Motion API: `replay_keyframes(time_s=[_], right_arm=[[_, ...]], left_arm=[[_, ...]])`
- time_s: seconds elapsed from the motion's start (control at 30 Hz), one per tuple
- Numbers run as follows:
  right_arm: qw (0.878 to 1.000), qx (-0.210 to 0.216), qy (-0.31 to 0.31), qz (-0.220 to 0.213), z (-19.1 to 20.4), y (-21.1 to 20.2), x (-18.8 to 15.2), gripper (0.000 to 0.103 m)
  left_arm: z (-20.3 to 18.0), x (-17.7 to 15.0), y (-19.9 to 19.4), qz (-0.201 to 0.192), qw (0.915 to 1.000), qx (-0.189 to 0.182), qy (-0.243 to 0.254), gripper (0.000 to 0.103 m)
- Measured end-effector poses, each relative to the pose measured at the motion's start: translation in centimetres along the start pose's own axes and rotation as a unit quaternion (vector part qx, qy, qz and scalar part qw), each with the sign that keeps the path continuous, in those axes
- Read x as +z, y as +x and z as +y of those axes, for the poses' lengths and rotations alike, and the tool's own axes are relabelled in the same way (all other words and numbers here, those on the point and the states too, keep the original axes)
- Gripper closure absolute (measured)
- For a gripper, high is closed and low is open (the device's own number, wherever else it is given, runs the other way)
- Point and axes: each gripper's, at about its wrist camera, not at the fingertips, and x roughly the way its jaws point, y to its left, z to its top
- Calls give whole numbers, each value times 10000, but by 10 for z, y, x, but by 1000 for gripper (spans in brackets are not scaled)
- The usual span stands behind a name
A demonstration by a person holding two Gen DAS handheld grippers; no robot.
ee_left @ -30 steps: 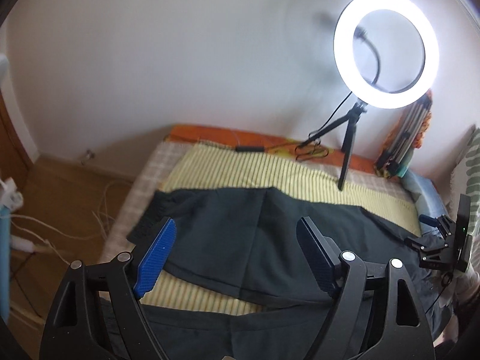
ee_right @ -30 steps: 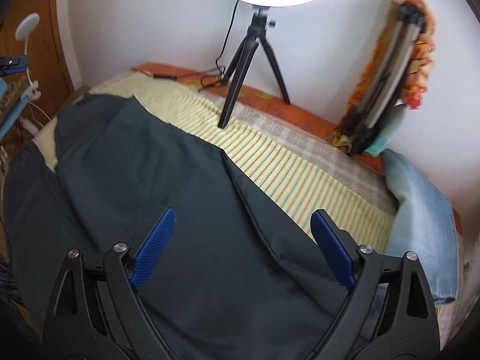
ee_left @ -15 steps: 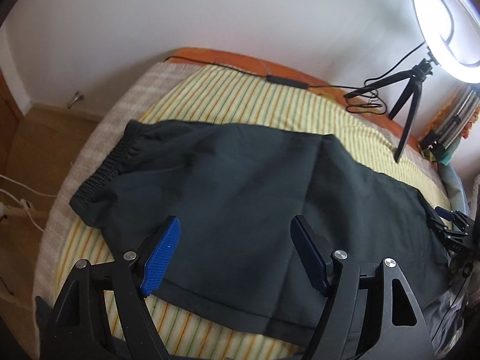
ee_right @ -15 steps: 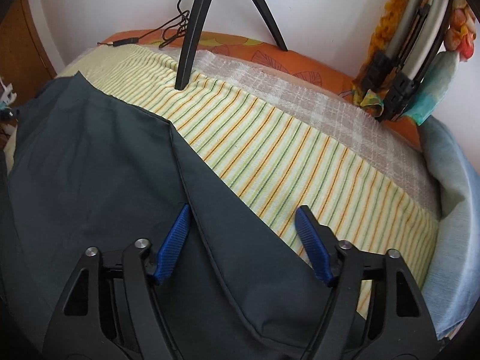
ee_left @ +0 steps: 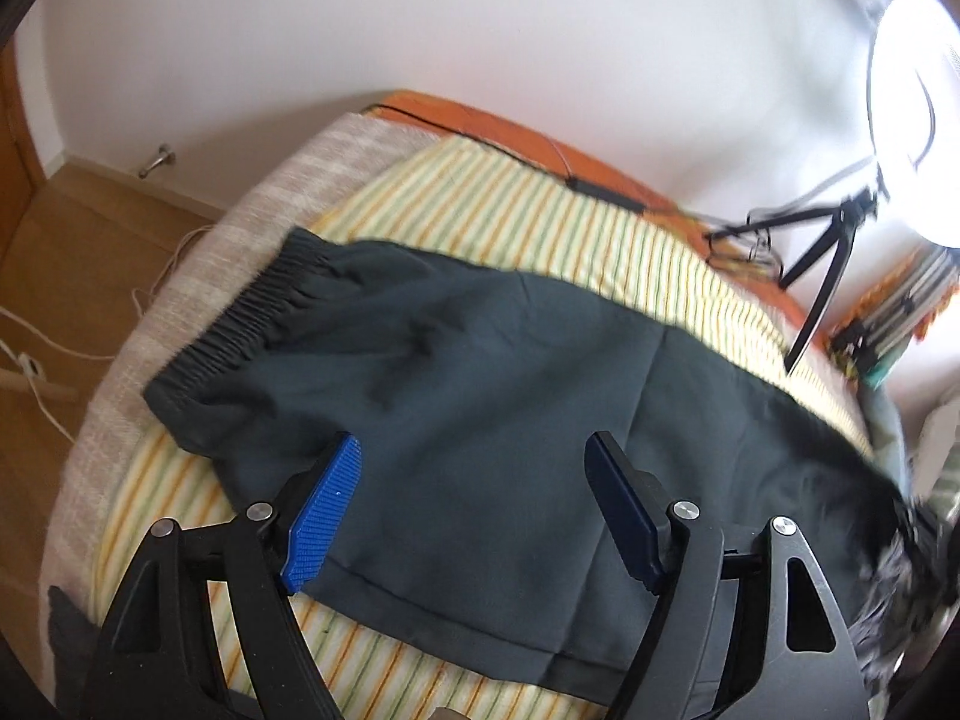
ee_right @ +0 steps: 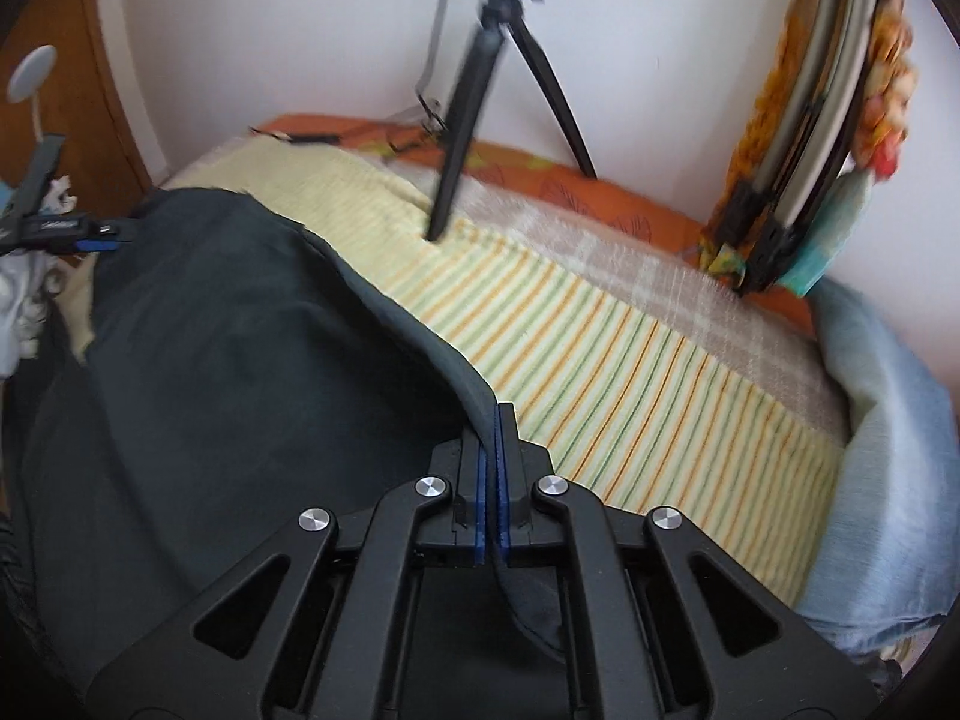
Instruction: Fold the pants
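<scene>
pants point(ee_left: 480, 396) lie spread on a striped blanket point(ee_left: 528, 222) over the bed, dark cloth running out ahead of both pairs of fingers. left gripper point(ee_left: 474, 510) hangs above them with its fingers wide, one blue pad point(ee_left: 324, 516) over the cloth near the hem, nothing between them. only this view shows the elastic waistband point(ee_left: 240, 324), up and to the left of the fingers, and the hem just below them. right gripper point(ee_right: 492, 456) has its fingers pinched tight on the pants' far edge point(ee_right: 420, 336), the cloth rising in a ridge ahead of them; only this view shows that grip. beyond and to the right of these fingers sit a tripod point(ee_right: 474, 120) and a blue pillow point(ee_right: 888, 420).
</scene>
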Motion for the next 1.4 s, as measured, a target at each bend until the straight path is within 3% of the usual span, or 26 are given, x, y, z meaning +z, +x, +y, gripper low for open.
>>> replay_keyframes(time_s=[0.13,0.27,0.4,0.5,0.6,0.73,0.77,0.9,0.93,1.1,1.4], right_arm=[[9986,341,-230,-345,32,-58,-18,100],[9962,655,-504,-270,72,-89,-51,100],[9936,849,-741,60,105,-90,-88,100],[9926,827,-876,158,120,-88,-105,100],[9923,842,-899,131,121,-87,-108,100],[9935,753,-857,24,118,-91,-109,100],[9937,738,-838,2,117,-92,-110,100],[9947,669,-783,-80,111,-98,-112,100],[9949,653,-763,-92,110,-99,-112,100],[9958,584,-696,-141,106,-106,-110,100],[9941,616,-874,-185,121,-142,-115,100]], left_arm=[[1,11,-12,-4,9995,-157,-270,26],[-17,15,-19,-34,9994,-231,-245,25],[-35,13,-14,72,9993,-324,-193,23],[-46,5,1,377,9987,-288,-174,23],[-52,-2,19,674,9971,-203,-274,23],[-50,-7,26,561,9963,-2,-645,26],[-48,-7,27,530,9959,35,-731,29],[-48,-13,27,296,9973,96,-669,89],[-49,-15,27,232,9976,69,-643,95],[-50,-19,11,-171,9981,-65,-594,100],[-35,-44,-80,-874,9955,-300,-196,100]])
